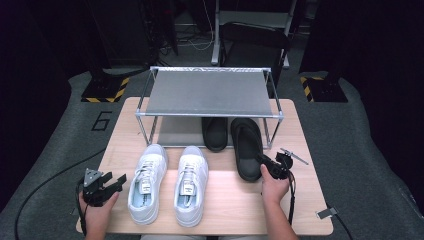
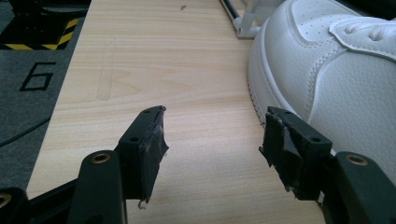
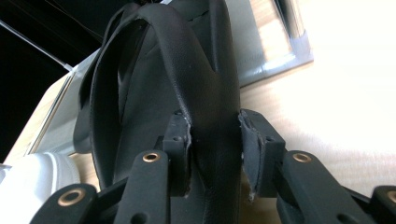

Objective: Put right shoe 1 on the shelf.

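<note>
Two white leather sneakers (image 1: 167, 184) sit nearest me; my left gripper (image 2: 212, 140) rests beside them, jaws apart on bare woodgrain. My right gripper (image 3: 215, 154) clamps the smooth black slipper's (image 1: 247, 147) edge, before the metal rack (image 1: 209, 92).

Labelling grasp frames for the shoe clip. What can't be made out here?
- Black slip-on shoe under the rack, high view: toe end hidden by the grey metal-framed shelf rack.
- Black slipper in the right gripper, right gripper view: its heel is cut off by the bottom edge.
- White leather sneaker, left gripper view: cut off by the right edge; left gripper open over bare wooden table.
</note>
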The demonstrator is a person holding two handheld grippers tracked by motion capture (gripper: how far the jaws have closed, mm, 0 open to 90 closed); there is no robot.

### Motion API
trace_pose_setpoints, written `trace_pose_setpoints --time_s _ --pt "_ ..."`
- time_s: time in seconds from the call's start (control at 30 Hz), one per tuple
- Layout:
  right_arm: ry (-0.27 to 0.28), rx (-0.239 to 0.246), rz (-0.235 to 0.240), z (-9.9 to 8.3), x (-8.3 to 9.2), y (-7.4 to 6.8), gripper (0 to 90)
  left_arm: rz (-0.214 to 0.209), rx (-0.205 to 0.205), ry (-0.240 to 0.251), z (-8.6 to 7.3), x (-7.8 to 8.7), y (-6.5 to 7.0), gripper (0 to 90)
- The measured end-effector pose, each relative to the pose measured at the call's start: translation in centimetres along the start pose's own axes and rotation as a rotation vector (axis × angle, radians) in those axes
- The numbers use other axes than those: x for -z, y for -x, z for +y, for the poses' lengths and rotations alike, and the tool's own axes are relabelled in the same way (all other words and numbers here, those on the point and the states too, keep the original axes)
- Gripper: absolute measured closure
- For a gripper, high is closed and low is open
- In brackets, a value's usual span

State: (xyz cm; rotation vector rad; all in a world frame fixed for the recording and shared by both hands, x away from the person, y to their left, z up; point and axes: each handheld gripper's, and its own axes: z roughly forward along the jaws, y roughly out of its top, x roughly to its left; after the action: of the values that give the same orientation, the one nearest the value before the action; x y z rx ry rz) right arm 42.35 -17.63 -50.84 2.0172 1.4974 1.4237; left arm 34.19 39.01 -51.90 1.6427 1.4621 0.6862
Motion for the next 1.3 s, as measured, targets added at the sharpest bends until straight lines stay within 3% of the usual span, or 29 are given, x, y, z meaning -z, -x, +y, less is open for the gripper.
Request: trace_pose_setpoints --time_s 0.23,0.47,0.6,0.73,0.77,0.9,1.3 --pt "0.043 -0.002 -0.007 0.4 -0.8 -0.2 64.9 -0.001 -0.003 0.0 0.0 -0.1 0.1 38.3" --pt "0.043 0.025 -0.028 1.0 -2.0 -1.1 65.0 -0.003 -0.001 -0.004 0.0 -0.1 0.0 38.3" --pt "0.035 0.009 -0.05 1.3 -2.8 -1.5 65.0 0.001 0.0 0.011 -0.1 -0.2 0.0 38.3" --pt "0.044 0.038 -0.053 1.6 -3.6 -1.6 65.0 0.002 0.0 0.01 -0.1 -0.2 0.0 38.3" --pt "0.041 0.016 -0.051 1.7 -3.7 -1.7 65.0 0.0 0.002 0.011 -0.1 -0.2 0.0 38.3" --pt "0.033 0.018 -0.064 2.1 -4.2 -1.7 65.0 0.001 0.005 0.007 -0.1 -0.2 -0.1 38.3" --pt "0.074 -0.032 -0.049 2.1 -5.7 -1.7 64.9 -0.003 0.001 -0.009 -0.1 -0.2 -0.2 38.3"
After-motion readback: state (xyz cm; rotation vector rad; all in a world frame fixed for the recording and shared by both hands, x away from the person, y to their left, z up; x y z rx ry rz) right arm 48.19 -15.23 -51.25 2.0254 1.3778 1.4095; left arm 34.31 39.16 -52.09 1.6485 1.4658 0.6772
